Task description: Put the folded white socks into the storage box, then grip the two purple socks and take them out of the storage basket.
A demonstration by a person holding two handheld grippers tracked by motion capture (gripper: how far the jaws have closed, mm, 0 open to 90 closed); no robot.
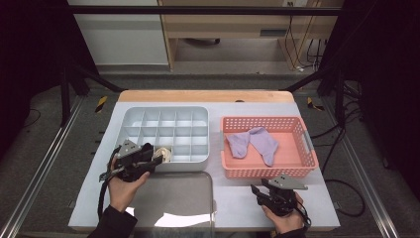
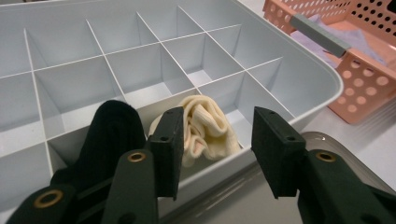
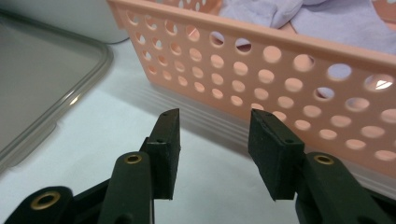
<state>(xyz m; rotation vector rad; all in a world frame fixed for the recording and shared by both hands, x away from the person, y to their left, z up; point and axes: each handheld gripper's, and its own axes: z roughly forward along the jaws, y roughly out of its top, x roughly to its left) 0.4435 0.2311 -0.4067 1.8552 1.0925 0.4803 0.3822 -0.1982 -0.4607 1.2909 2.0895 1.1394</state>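
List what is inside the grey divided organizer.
In the grey organizer, a rolled cream sock sits in a front-row compartment, and a black sock in the next one. The other visible compartments are bare. The left gripper, open, covers part of the front row.

Left hand-held gripper point(image 1: 157, 157) reaches forward with jaws parted, nothing between them (forearm angled inward); right hand-held gripper point(image 1: 255, 190) hangs low, jaws apart and empty.

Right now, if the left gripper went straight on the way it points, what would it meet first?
Most likely the cream sock rolled up in a front cell of the grey organizer. The left gripper is open and aimed at it; depth is hard to judge, so the organizer's front wall might come first.
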